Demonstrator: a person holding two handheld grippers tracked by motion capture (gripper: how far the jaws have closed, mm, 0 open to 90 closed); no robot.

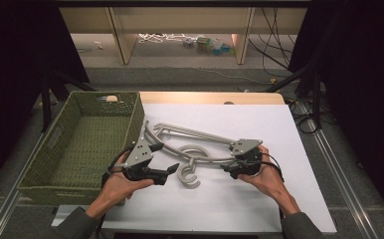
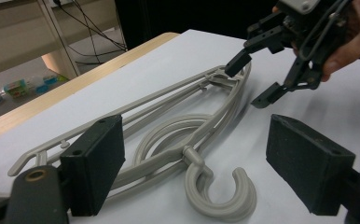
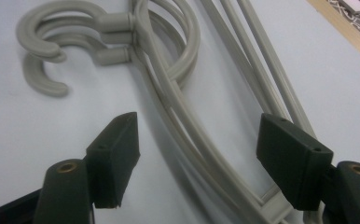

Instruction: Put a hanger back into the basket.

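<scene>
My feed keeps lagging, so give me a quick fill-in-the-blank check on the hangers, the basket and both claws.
1. The grey hangers lie on the ____ table sheet.
2. The green basket beside them holds ____ hangers.
3. The left claw has its jaws ____.
4. The right claw straddles the hangers' arms with jaws ____.

Missing words: white; no; open; open

Hangers (image 1: 190, 144) lying stacked on the table (image 1: 259, 199), basket (image 1: 88, 144) sitting left of them, grippers flanking the hangers.
</scene>
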